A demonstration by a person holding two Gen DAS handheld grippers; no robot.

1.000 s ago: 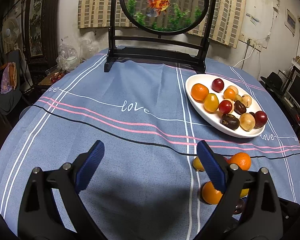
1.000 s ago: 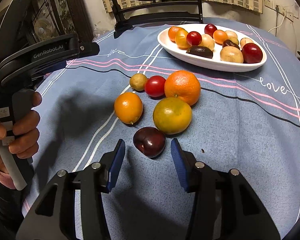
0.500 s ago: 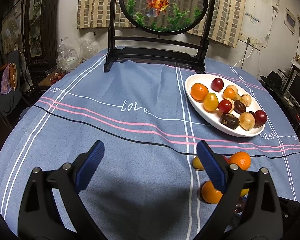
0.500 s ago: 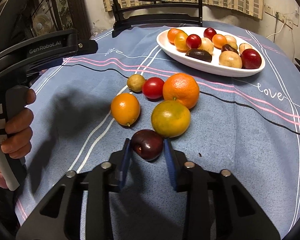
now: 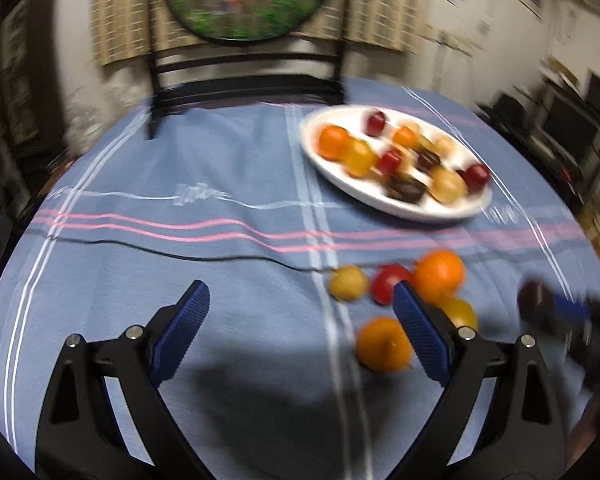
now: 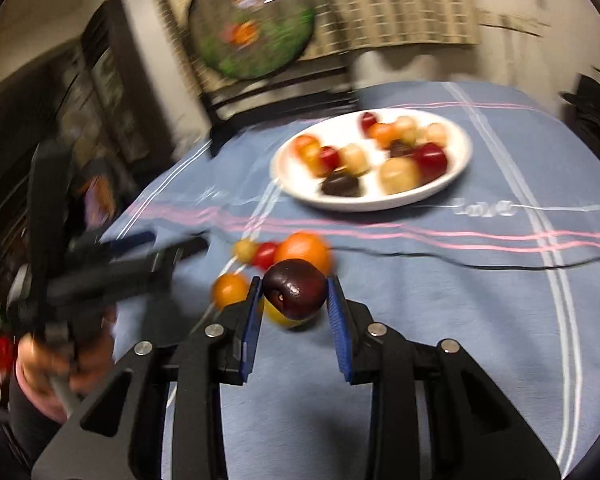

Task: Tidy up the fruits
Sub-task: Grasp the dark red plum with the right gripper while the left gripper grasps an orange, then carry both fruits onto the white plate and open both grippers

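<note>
The right hand-held gripper is grasping a dark plum above the counter. The left hand-held gripper is hanging released near the counter's front edge

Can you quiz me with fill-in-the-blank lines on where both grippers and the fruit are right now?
1. The right gripper is shut on a dark ____.
2. The left gripper is ____ and holds nothing.
3. The white plate sits on a ____ tablecloth.
4. The number of fruits loose on the cloth in the left view is ____.

Answers: plum; open; blue; five
</note>
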